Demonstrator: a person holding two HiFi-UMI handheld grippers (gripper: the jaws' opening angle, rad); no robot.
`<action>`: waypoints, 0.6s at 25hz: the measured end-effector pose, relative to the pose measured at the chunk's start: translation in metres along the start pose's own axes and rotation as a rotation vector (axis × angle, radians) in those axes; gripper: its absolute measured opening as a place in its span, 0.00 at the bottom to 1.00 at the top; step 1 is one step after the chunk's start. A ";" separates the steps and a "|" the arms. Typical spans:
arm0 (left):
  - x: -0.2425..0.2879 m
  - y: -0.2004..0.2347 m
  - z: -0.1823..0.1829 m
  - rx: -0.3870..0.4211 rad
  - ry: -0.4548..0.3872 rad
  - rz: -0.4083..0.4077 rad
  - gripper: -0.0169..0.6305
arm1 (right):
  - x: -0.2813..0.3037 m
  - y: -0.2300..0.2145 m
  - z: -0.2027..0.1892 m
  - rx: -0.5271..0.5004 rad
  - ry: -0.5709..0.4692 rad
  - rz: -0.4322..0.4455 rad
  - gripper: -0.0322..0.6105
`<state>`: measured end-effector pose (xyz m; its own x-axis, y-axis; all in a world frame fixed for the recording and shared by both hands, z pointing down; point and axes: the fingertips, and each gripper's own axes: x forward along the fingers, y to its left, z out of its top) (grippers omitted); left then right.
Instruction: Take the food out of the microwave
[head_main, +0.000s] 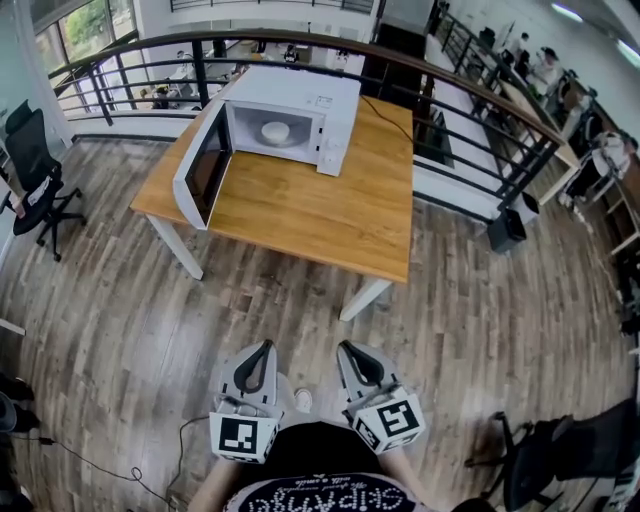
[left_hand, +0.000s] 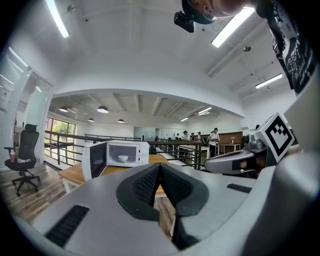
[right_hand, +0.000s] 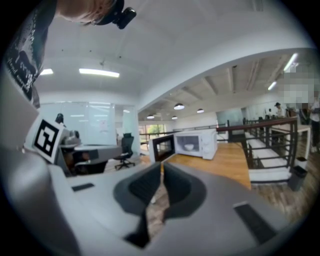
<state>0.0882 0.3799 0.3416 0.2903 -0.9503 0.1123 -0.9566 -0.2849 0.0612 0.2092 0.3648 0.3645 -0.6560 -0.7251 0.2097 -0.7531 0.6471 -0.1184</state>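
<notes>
A white microwave (head_main: 290, 118) stands at the back of a wooden table (head_main: 320, 205), its door (head_main: 203, 165) swung wide open to the left. Inside it sits a white bowl (head_main: 275, 131), also seen as a small bowl (left_hand: 123, 159) in the left gripper view and a bowl (right_hand: 189, 147) in the right gripper view. My left gripper (head_main: 265, 346) and right gripper (head_main: 346, 347) are held side by side close to my body, well short of the table. Both are shut with nothing between the pads.
A black railing (head_main: 300, 45) curves behind the table. Office chairs stand at the far left (head_main: 35, 175) and lower right (head_main: 560, 455). A cable (head_main: 110, 465) trails on the wooden floor. People sit at desks at the upper right.
</notes>
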 end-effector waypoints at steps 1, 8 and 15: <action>0.001 -0.001 0.000 0.003 0.002 -0.002 0.08 | 0.000 0.000 0.000 0.001 0.000 0.001 0.11; 0.018 0.011 0.006 0.003 -0.012 -0.002 0.08 | 0.016 -0.009 0.004 0.015 -0.003 -0.001 0.11; 0.055 0.057 0.009 -0.002 0.001 -0.012 0.08 | 0.073 -0.018 0.012 0.034 0.012 -0.010 0.11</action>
<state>0.0498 0.3100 0.3428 0.3019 -0.9467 0.1123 -0.9529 -0.2962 0.0645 0.1743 0.2974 0.3706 -0.6480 -0.7283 0.2230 -0.7609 0.6315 -0.1490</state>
